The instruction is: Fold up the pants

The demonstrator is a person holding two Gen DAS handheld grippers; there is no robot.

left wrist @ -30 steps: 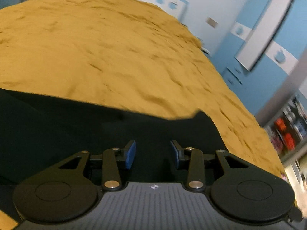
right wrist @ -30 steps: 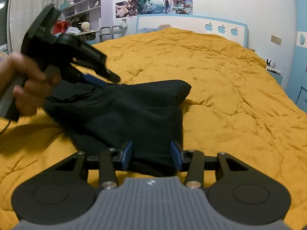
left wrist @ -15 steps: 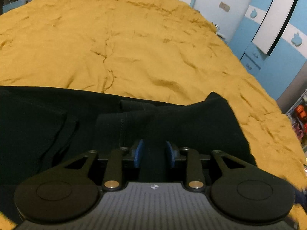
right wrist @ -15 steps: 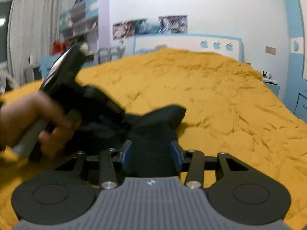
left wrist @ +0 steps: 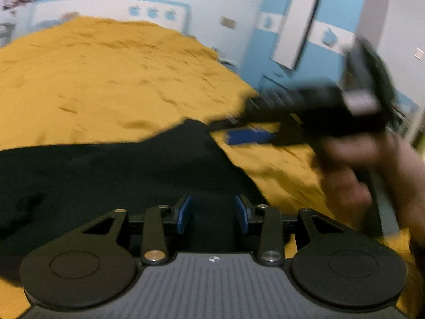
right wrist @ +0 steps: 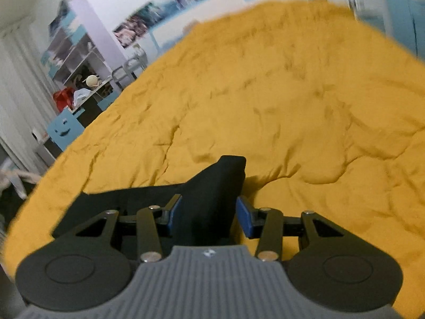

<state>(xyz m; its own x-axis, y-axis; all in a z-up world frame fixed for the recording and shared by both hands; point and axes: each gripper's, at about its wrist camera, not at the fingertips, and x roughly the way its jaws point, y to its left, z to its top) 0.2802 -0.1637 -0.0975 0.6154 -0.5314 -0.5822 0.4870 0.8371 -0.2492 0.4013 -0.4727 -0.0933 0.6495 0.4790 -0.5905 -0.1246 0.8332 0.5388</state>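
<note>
Black pants (left wrist: 111, 175) lie folded on the orange bedspread (left wrist: 101, 85). In the left wrist view my left gripper (left wrist: 212, 214) is open over the dark cloth, nothing pinched between its blue pads. The right gripper (left wrist: 249, 136) shows blurred at the right of that view, beside the pants' raised corner. In the right wrist view my right gripper (right wrist: 209, 216) is open, with a raised fold of the pants (right wrist: 215, 186) standing between its blue pads; the jaws are apart and not pressed on it.
The orange bedspread (right wrist: 292, 106) fills both views. A blue and white wardrobe (left wrist: 305, 26) stands to the right of the bed. A shelf and cluttered desk (right wrist: 79, 79) stand to the left. A white headboard (left wrist: 111, 8) is at the far end.
My left gripper has opened again and let go of the pants fold it pinched half a second ago. The right gripper has swung in over the pants' corner, its jaws wider apart.
</note>
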